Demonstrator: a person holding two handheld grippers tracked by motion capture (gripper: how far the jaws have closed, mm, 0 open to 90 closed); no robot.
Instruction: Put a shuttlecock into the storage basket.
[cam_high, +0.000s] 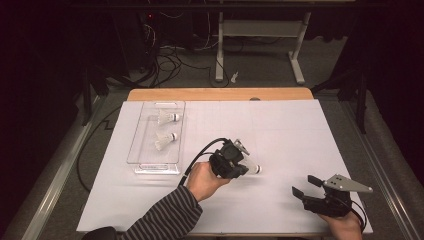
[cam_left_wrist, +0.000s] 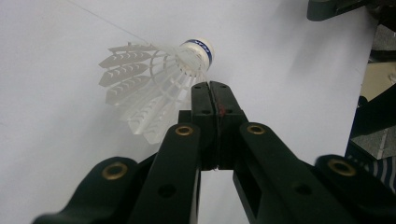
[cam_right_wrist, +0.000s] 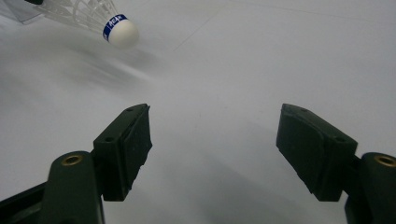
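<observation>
White table (cam_high: 280, 130): three shuttlecocks (cam_high: 255, 169).

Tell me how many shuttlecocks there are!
3. Two lie in the clear tray: one at its far end, one in the middle. The third is pinched by a feather in the left gripper.

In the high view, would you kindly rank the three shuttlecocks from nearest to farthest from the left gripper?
1. The shuttlecock at the jaws: right at the tips of the left gripper, mid-table.
2. The near tray shuttlecock: in the clear tray, to the gripper's left and farther back.
3. The far tray shuttlecock: deeper in the tray, toward the table's back edge.
</observation>
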